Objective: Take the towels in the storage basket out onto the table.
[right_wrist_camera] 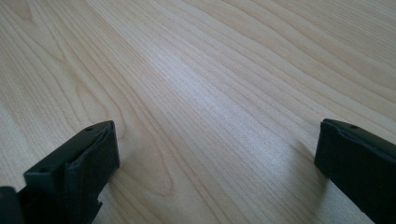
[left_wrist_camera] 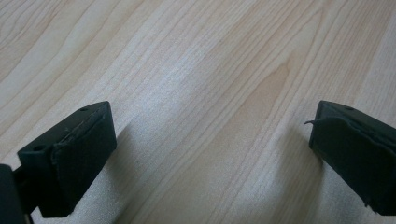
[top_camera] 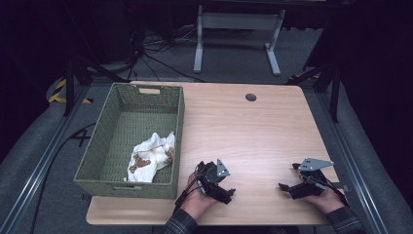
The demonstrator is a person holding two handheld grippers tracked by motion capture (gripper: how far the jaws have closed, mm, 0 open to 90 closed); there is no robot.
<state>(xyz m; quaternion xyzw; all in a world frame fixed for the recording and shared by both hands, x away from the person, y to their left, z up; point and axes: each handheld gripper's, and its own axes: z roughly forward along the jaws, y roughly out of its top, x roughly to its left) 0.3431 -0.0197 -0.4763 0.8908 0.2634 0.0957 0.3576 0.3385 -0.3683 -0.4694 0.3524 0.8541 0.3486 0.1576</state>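
Note:
A white cloth with brown stains (top_camera: 150, 157) lies crumpled in the near right part of a green woven basket (top_camera: 104, 134) at the table's left. My left gripper (top_camera: 225, 195) rests low at the front edge, just right of the basket's near corner, open with nothing between its fingers. In the left gripper view its jaws stand wide apart over bare wood, midpoint (left_wrist_camera: 212, 149). My right gripper (top_camera: 288, 189) sits at the front right of the table, also open and empty. Its jaws spread wide over bare wood in the right gripper view, midpoint (right_wrist_camera: 217, 158).
The light wooden table (top_camera: 243, 131) has a round cable hole (top_camera: 251, 97) near its far edge. Beyond the table stands a grey metal frame (top_camera: 237, 34) on a dark floor with cables. Rails run along both sides of the table.

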